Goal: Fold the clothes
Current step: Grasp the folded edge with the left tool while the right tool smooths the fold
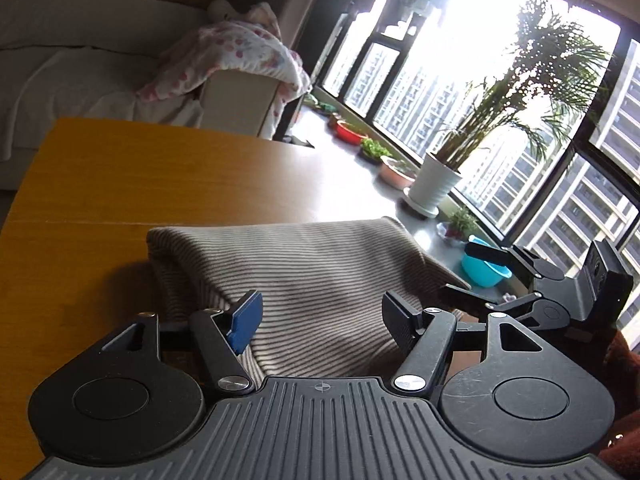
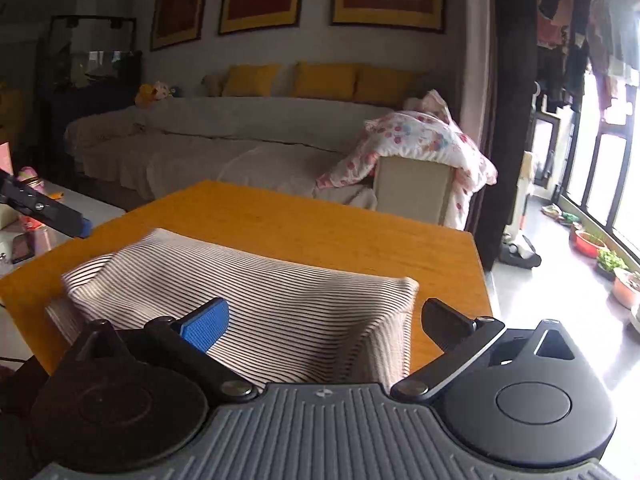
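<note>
A striped beige garment (image 1: 304, 280) lies folded in a thick stack on the orange wooden table (image 1: 140, 176). My left gripper (image 1: 320, 316) is open just above its near edge, holding nothing. The right gripper (image 1: 492, 276) shows at the right of the left wrist view, open beside the garment. In the right wrist view the same garment (image 2: 256, 300) lies on the table (image 2: 340, 224), and my right gripper (image 2: 324, 320) is open over its near right corner, empty. One finger of the left gripper (image 2: 52, 212) shows at the far left.
A covered sofa (image 2: 224, 144) with a floral blanket (image 2: 424, 140) stands beyond the table. A window sill holds a potted palm (image 1: 436, 184) and bowls (image 1: 484, 268). A low side table with small items (image 2: 32, 216) is at the left.
</note>
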